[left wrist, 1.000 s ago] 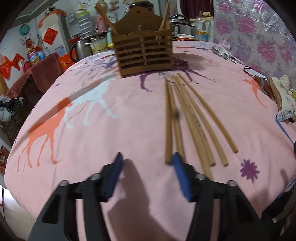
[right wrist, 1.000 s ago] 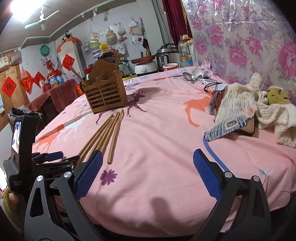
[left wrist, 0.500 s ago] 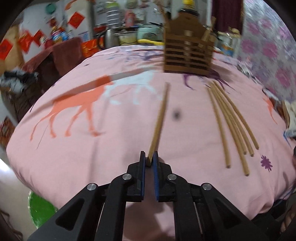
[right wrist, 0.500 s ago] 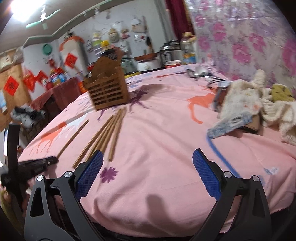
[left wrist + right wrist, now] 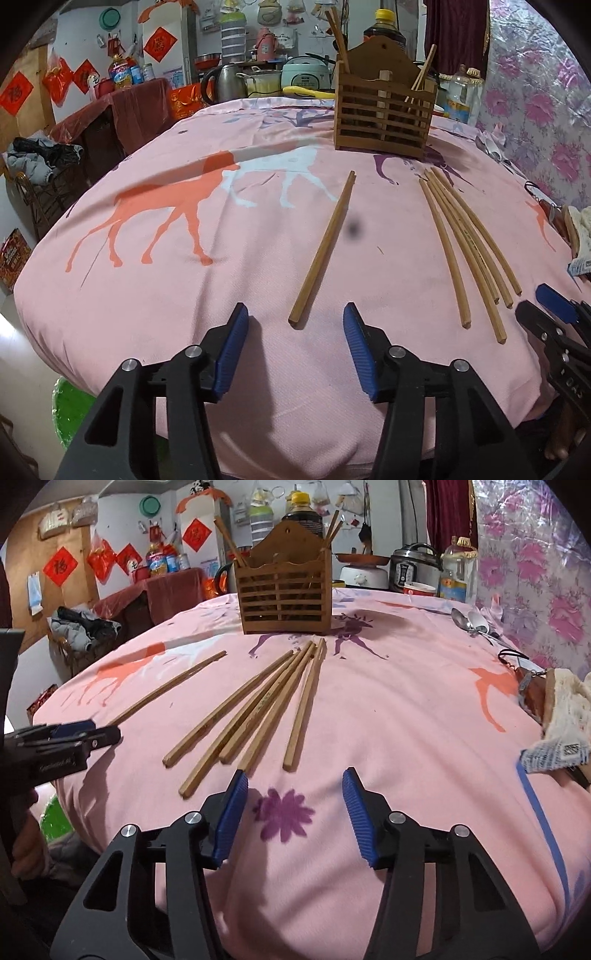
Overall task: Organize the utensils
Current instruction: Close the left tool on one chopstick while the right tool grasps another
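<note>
Chopstick (image 5: 323, 247) released apart from bundle (image 5: 467, 243); left hand-held gripper (image 5: 295, 325) opening.

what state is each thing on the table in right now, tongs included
left tongs: opening, nothing held
right tongs: closing, nothing between them
single chopstick: flat on cloth, apart from the rest
chopstick bundle: five, flat, fanned out
wooden holder: upright, a few chopsticks inside
spoons: lying at the far right edge
</note>
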